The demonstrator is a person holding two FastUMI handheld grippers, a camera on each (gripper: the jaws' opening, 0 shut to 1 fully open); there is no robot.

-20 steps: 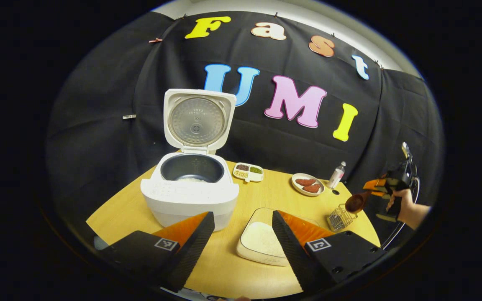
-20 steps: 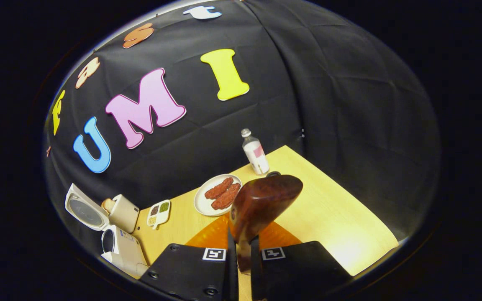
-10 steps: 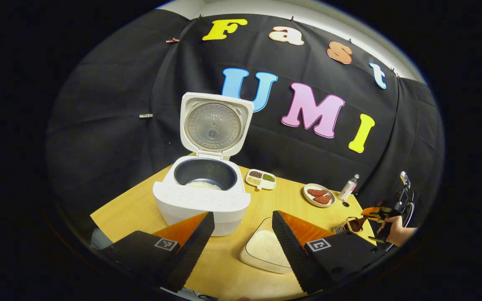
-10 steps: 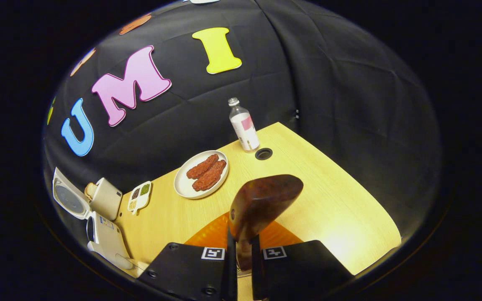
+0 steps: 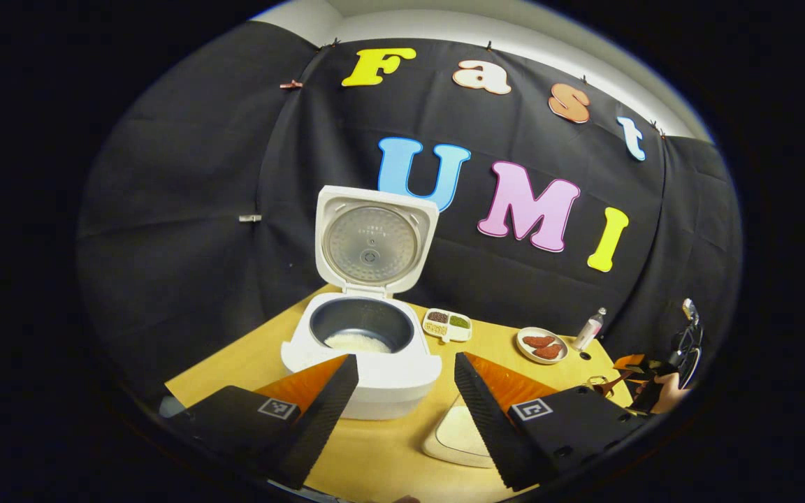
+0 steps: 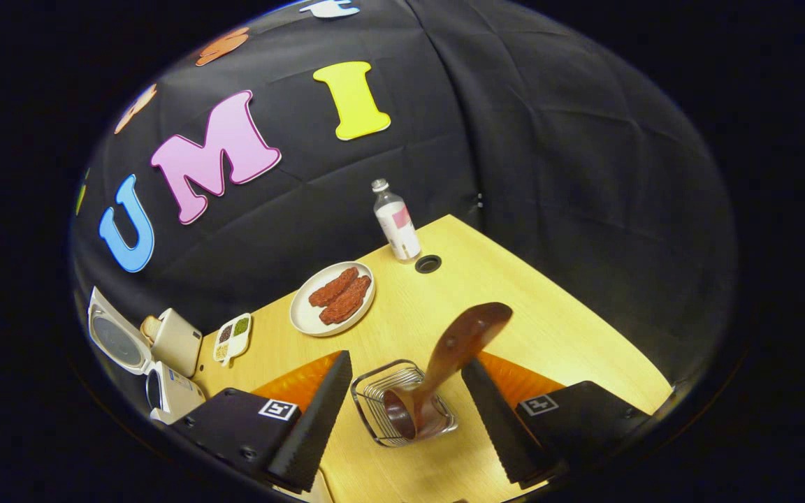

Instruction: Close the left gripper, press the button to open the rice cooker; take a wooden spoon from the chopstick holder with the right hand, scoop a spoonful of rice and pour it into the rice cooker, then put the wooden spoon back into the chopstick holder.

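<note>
Right hand-held gripper point(image 6: 402, 391) hangs w/ fingers spread wide, touching nothing. Between them, the wooden spoon point(image 6: 444, 363) stands tilted in the wire chopstick holder point(image 6: 402, 412) near the worktop point(image 6: 556, 328) front edge. Left hand-held gripper point(image 5: 402, 398) also wide, facing the open rice cooker point(image 5: 364, 335).

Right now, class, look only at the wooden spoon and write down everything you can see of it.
The wooden spoon is dark reddish-brown, glossy wood. It stands bowl-down in the wire chopstick holder on the table, leaning with its broad, flat handle end pointing up and to the right. Its bowl rests inside the basket. The right gripper is open, its fingers apart on either side, neither touching the spoon.
</note>
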